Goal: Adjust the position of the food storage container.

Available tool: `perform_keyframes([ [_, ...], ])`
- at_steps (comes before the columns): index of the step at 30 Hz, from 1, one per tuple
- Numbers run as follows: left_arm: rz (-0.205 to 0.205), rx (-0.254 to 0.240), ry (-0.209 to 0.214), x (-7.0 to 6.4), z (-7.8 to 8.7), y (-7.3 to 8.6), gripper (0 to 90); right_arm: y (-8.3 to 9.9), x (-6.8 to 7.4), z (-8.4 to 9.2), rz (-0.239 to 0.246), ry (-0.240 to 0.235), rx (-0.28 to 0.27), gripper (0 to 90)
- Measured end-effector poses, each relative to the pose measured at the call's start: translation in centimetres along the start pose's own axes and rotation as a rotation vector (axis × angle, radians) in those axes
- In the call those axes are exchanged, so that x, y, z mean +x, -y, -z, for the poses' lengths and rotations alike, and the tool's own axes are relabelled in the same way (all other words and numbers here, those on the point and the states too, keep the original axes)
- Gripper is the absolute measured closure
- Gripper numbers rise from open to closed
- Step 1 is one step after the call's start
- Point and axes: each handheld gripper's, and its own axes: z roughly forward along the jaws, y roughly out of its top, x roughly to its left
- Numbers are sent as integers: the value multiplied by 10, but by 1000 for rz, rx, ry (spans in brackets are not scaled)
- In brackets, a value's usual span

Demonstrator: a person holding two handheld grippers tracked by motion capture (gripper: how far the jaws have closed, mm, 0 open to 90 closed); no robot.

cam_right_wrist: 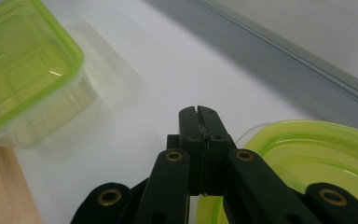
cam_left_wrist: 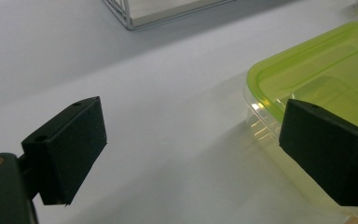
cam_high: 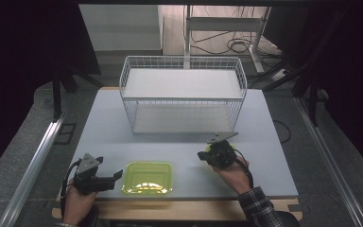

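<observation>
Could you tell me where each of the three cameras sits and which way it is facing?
High view: above the person's side, looking forward and down on the table and wire rack; both hands and tools show.
Left gripper view: rides the left tool, facing the lidded green container; open jaws show.
Right gripper view: rides the right tool, over a second green lid; closed jaws show.
Shared: all three see that green container.

lab | black curtains | floor rail | cables | bare table
</observation>
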Motion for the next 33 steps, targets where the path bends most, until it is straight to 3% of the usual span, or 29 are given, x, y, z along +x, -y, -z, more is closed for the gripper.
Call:
perform_keyframes([
  [27,2,19,5,-2,-2,0,74,41,-56,53,-151,157,-40,889],
  [33,14,27,2,-1,-2,-1,72,45,-58,59,-170,177,-48,888],
])
